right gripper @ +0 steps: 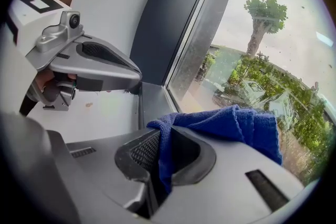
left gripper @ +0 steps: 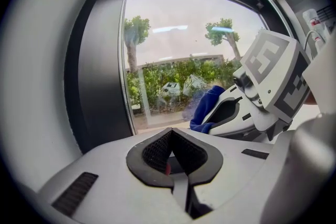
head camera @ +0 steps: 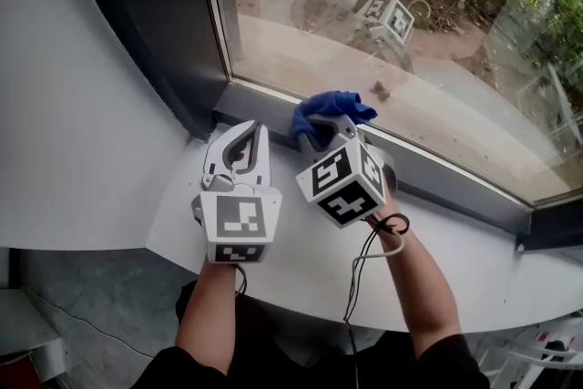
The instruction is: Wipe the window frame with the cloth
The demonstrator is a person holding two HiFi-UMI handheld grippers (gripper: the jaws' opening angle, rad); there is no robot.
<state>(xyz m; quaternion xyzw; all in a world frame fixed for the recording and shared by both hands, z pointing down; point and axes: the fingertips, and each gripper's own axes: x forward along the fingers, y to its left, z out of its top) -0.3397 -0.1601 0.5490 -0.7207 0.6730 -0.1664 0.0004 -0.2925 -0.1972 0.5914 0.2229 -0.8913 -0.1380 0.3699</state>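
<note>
Cloth (right gripper: 231,126) between right tongs (right gripper: 160,165)

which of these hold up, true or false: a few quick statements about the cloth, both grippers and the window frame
1. The right gripper is shut on the blue cloth. True.
2. The left gripper also grips a piece of cloth. False: its jaws are together with nothing between them.
3. The cloth is held by the window frame's bottom rail. True.
4. The left gripper is lifted up against the glass. False: it sits low over the white sill, beside the right gripper.
5. The cloth is red. False: it is blue.
</note>
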